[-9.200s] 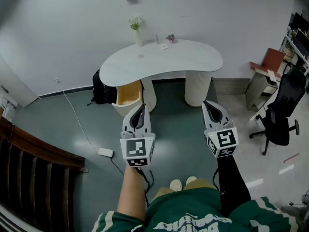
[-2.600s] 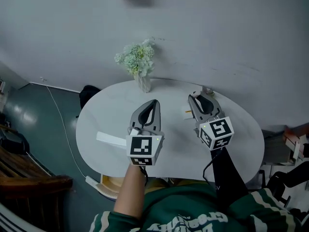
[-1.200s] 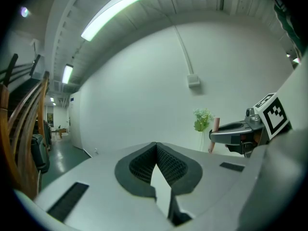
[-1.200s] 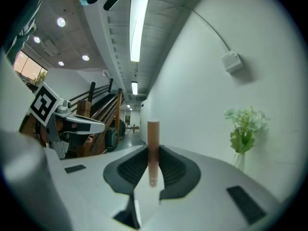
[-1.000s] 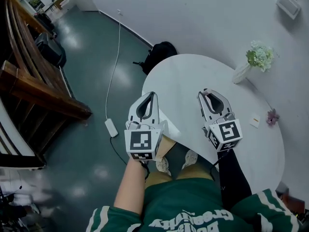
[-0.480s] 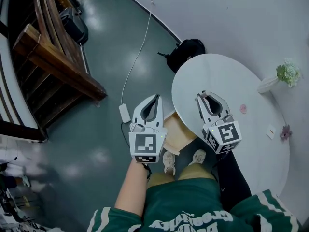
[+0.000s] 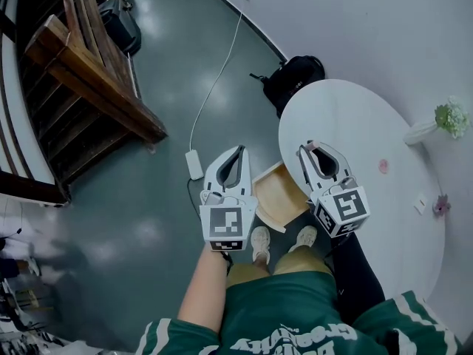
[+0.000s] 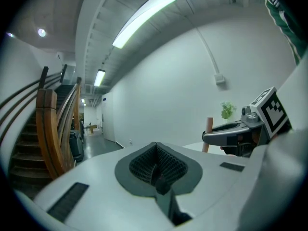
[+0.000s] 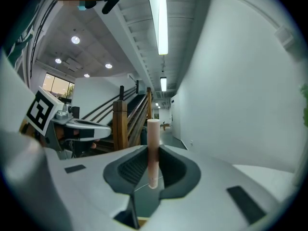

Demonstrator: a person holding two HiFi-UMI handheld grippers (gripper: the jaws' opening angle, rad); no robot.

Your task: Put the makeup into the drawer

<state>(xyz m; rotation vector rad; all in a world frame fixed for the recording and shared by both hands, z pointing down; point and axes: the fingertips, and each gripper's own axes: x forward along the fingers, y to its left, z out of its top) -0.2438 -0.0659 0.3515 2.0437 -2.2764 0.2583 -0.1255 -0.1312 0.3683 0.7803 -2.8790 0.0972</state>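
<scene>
The right tool (image 9: 153, 177) is squeezed narrow on a pink makeup stick (image 9: 153, 150). The stick stands straight up between the two dark pads. The left tool (image 8: 157, 170) is closed tight with nothing inside it.

Seen from above, the right tool (image 7: 313, 152) and the left tool (image 7: 236, 156) are side by side, both pointing toward the top of the picture. Between them sits the open drawer (image 7: 275, 198). It is made of light wood, and only its bare bottom shows. It sticks out from under the lower left edge of the white round surface (image 7: 355, 124). The right tool hangs over that edge, just by the drawer's right side. The left tool hangs over the floor (image 7: 148, 220), just left of the drawer.

Two shoes (image 7: 260, 244) stand right below the drawer.

A vase of flowers (image 7: 443, 120) stands at the far right of the surface, well away from the tools. A black bag (image 7: 295, 80) lies on the floor at the surface's top edge. A white cord (image 7: 214, 87) runs down the floor to a spot near the left tool. Wooden stairs (image 7: 89, 80) fill the upper left. The floor left of the drawer is wide and open.
</scene>
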